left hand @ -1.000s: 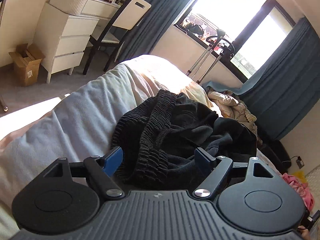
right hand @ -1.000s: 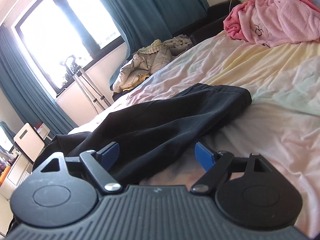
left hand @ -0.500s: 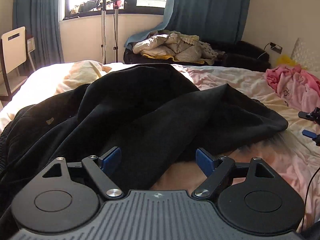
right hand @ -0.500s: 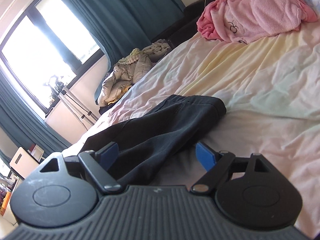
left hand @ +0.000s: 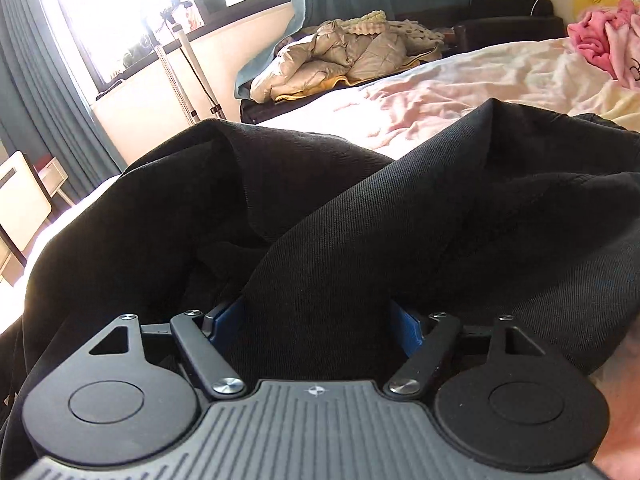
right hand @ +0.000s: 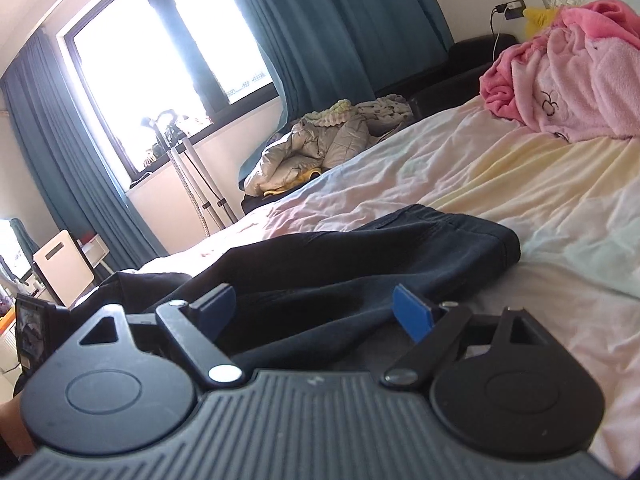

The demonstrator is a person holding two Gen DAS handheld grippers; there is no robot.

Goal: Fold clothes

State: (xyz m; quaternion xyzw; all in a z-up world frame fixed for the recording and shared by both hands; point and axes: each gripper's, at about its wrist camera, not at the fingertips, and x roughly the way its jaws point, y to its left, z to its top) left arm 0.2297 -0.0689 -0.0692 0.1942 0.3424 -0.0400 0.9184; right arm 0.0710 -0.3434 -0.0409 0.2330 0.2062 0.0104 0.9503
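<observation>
So the big black knit garment (left hand: 360,216) is sprawled across the bed with the pale pink and yellow crumpled sheet (right hand: 500,184), bunched up at the near left and running out flatter toward the right.

Left wrist view is basically buried in it. The left gripper (left hand: 316,320) has a thick ridge of the black fabric running right between its blue pads (left hand: 408,326), and the jaws have just been closing in on it, sitting about half open now. The cloth covers most of both pads, so I can't tell if they're really pinching it yet or just snug beside it.

Right wrist view gives the wider picture: you can see the garment's hemmed end (right hand: 480,240) lying flat on the sheet off to the right, which the left view cuts off. The right gripper (right hand: 312,312) has its jaws spread wide with nothing gripped, just low over the near edge of the black fabric, which passes under the gap.

Only the right view shows the whole fluffy pink blanket heap (right hand: 572,76) at the far right of the bed; the left one just catches a corner. Both show the beige quilted jacket pile (left hand: 340,56) beyond the bed and the teal curtains (right hand: 328,20) by the bright window (right hand: 160,60).
</observation>
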